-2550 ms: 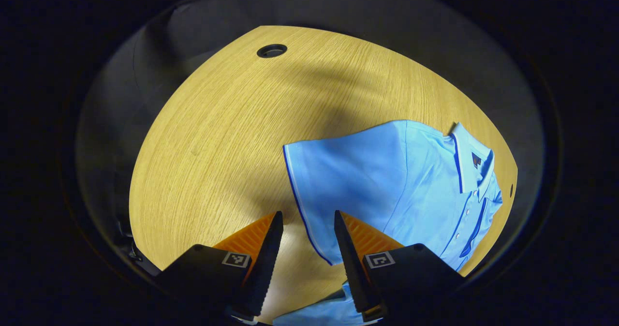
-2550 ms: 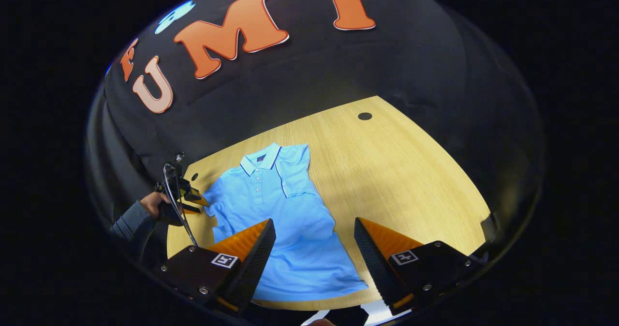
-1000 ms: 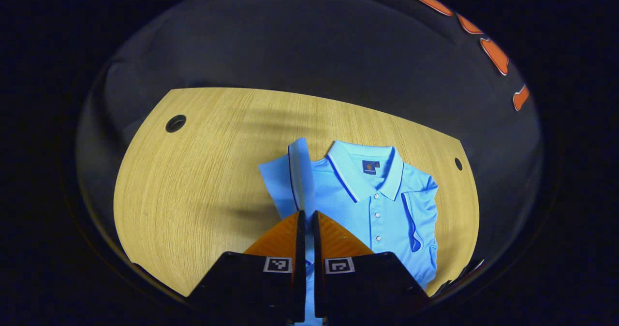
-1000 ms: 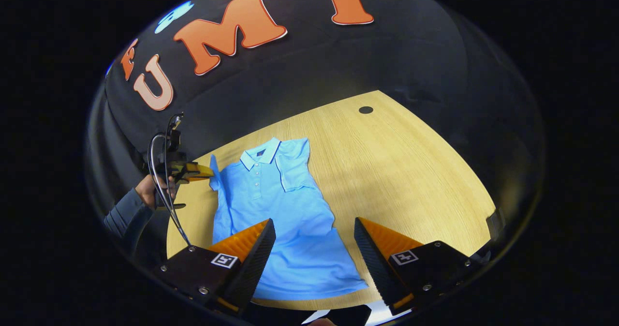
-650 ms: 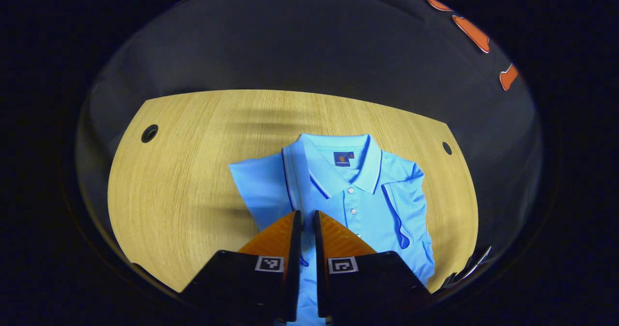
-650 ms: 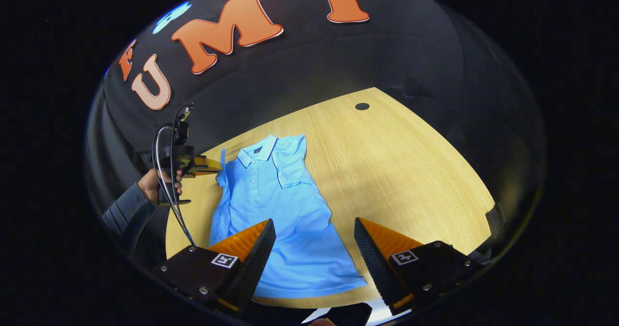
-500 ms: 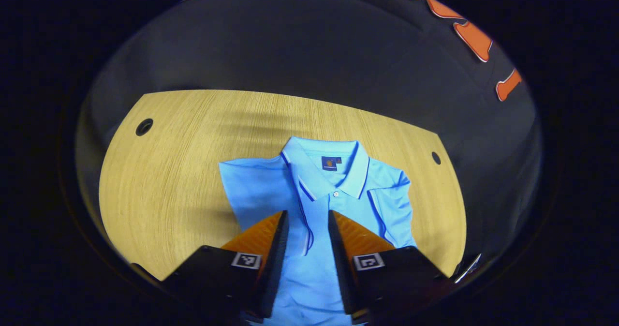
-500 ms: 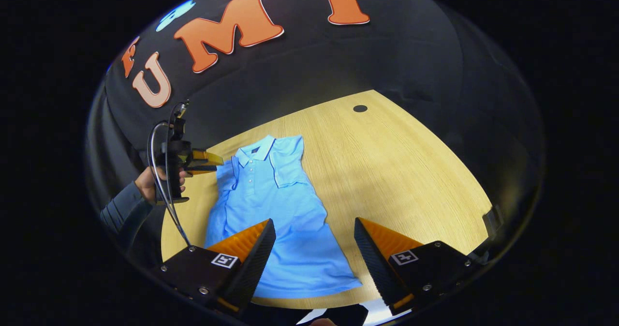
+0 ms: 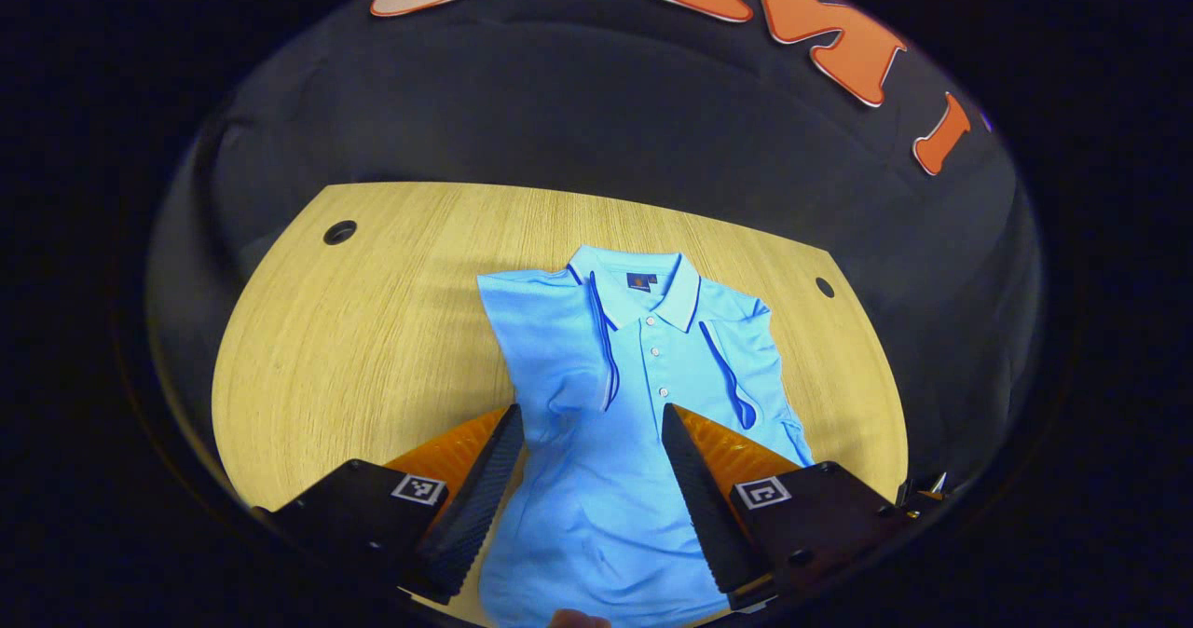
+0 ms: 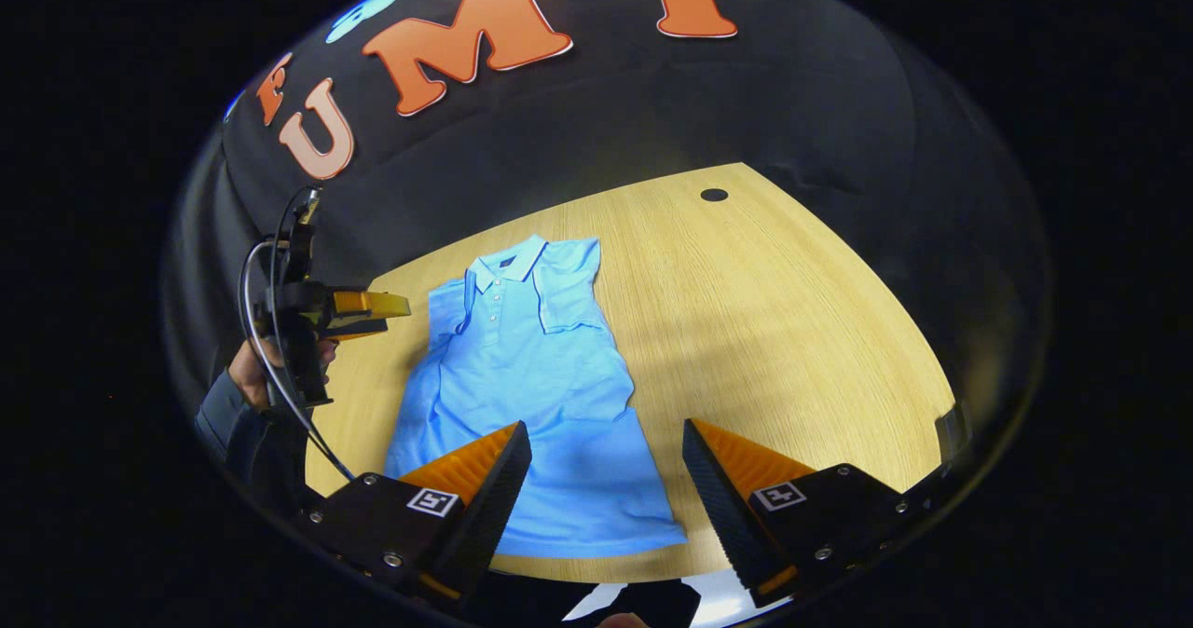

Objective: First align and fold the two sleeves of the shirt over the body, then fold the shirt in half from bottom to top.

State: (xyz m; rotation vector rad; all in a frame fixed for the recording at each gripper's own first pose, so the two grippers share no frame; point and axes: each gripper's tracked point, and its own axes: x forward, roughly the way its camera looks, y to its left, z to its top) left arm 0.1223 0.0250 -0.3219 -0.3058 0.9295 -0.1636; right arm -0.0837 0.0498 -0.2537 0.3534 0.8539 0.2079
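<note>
The wooden table (image 10: 792, 330) carried the blue polo shirt (image 10: 522, 395), which lay face up near its middle with the collar toward the booth wall and the hem toward the person. Both sleeves now lay folded onto the chest; the left sleeve (image 9: 564, 348), pinched and lifted a second earlier, had been dropped over the body beside the placket, matching the right sleeve (image 9: 746, 367). The left gripper (image 9: 587, 465) had let go and drawn back, its fingers spread apart and empty above the shirt's waist. The right gripper (image 10: 606, 488) hovered with fingers wide apart near the hem, holding nothing. The sleeve step looked finished, so the bottom-to-top fold probably came next.
</note>
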